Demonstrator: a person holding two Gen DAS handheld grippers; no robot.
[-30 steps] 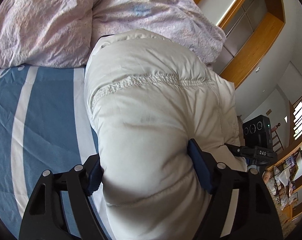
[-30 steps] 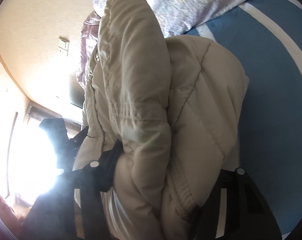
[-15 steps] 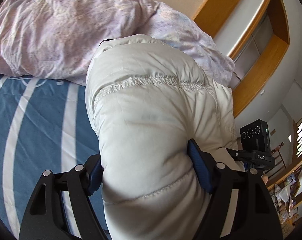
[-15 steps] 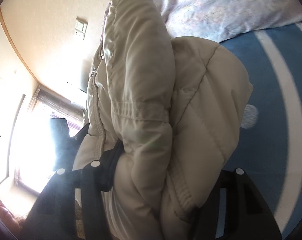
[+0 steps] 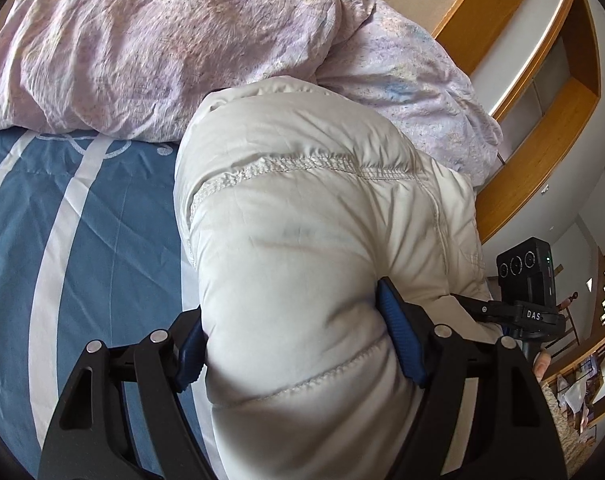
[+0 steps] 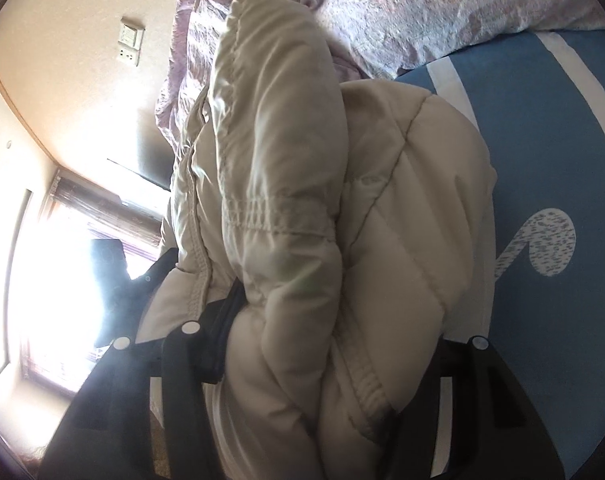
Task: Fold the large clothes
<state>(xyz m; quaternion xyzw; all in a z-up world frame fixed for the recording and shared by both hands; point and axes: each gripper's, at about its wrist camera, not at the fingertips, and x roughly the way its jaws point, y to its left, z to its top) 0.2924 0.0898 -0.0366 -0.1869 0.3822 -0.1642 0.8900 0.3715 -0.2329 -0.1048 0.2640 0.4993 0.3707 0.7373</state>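
A cream quilted puffer jacket [image 5: 302, 248] is bunched into a thick bundle and held up over a bed, clamped at two places. The left gripper [image 5: 298, 344] pinches a wide padded roll of it, the blue pads [image 5: 400, 340] pressing into the fabric on either side. The right gripper [image 6: 322, 344] holds another bulky fold of the jacket [image 6: 302, 200], its dark fingers sunk into the padding. Beneath lies a blue bedspread [image 5: 102, 240] with white stripes and a white note-shaped motif [image 6: 550, 244]. Just behind the jacket sits a crumpled lilac duvet [image 5: 162, 48]. Beyond are a wooden frame [image 5: 542, 120] and a wall switch [image 6: 131, 40].
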